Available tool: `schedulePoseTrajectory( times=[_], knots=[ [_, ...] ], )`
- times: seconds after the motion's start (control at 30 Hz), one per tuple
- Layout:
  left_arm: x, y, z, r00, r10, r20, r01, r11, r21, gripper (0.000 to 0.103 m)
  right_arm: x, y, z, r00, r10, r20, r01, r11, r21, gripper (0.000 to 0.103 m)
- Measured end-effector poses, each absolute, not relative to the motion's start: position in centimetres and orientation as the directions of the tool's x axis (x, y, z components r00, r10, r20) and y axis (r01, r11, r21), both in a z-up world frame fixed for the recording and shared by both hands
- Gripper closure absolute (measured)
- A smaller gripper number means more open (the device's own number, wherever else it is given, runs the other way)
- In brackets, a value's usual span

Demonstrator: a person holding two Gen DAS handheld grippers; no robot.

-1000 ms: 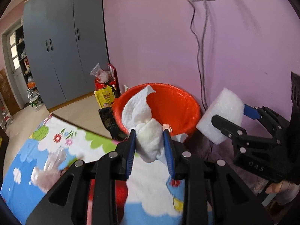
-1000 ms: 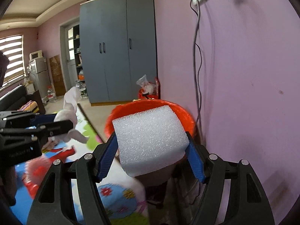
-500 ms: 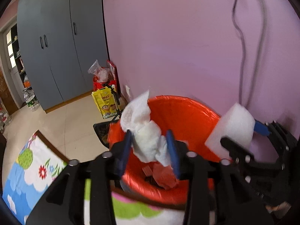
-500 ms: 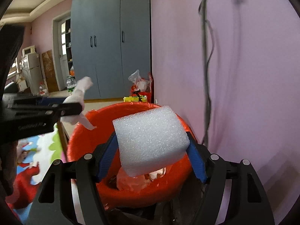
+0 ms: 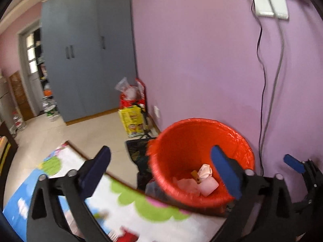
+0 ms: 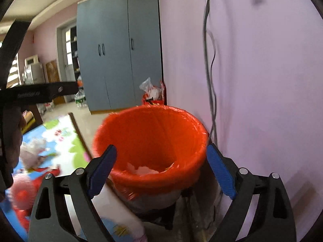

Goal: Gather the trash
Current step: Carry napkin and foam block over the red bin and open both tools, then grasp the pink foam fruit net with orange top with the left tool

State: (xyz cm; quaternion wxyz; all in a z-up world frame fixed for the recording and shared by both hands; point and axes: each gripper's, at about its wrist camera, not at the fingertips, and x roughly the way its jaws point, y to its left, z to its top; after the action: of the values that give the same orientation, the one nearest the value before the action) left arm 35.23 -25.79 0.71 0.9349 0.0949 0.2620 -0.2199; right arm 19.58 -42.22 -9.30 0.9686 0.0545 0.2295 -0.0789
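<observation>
Half a second ago the left gripper (image 5: pixel 161 169) pinched a crumpled white tissue and the right gripper (image 6: pixel 161 167) clamped a white foam block over the bin; now both sets of blue-padded fingers stand wide apart with nothing between them, and both pieces have gone from the jaws.

In the left wrist view, a table covered with a bright cartoon-print cloth (image 5: pixel 125 211) in blue, green and white fills the lower left, its brown edge running just beside the round bin lined with an orange plastic bag (image 5: pixel 201 129). The bin stands against the purple wall (image 5: pixel 201 50). At its bottom lies the trash: a pale foam block (image 5: pixel 209 185) tilted on one corner, crumpled white tissue (image 5: pixel 205 170) touching it from above, a flatter whitish scrap (image 5: pixel 184 184) to the left, and a small orange-yellow bit (image 5: pixel 194 174) between them (too small to identify). The left gripper's right pad (image 5: pixel 226 173) overlaps the bin's mouth in the picture; its left pad (image 5: pixel 94 171) hangs over the table edge. The right gripper's blue tip (image 5: pixel 293 163) shows at the far right, beside the bin.

In the right wrist view, the left gripper's black arm (image 6: pixel 40 94) crosses the upper left. The bin (image 6: pixel 153 117) sits centred between the right gripper's spread pads, with only a heap of white scraps (image 6: pixel 145 170) visible over its near rim. Grey cables (image 6: pixel 210 80) hang down the wall beside it.
</observation>
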Motion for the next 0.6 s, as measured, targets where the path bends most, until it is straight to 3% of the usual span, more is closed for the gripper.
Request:
schedulePoseTrajectory(
  times=[0.27, 0.6],
  knots=[
    [25.5, -19.6, 2.7, 0.795, -0.322, -0.514, 0.416, 0.906, 0.076, 0.005, 12.8, -37.5, -5.8, 0.896, -0.081, -0.437, 0.135, 0.986, 0.094, 0.018],
    [15.7, -11.0, 1.1, 0.822, -0.252, -0.511, 0.349, 0.932, 0.102, 0.005, 8.6, -31.1, -4.6, 0.897, 0.022, -0.441, 0.032, 0.993, 0.114, 0.018]
  ],
)
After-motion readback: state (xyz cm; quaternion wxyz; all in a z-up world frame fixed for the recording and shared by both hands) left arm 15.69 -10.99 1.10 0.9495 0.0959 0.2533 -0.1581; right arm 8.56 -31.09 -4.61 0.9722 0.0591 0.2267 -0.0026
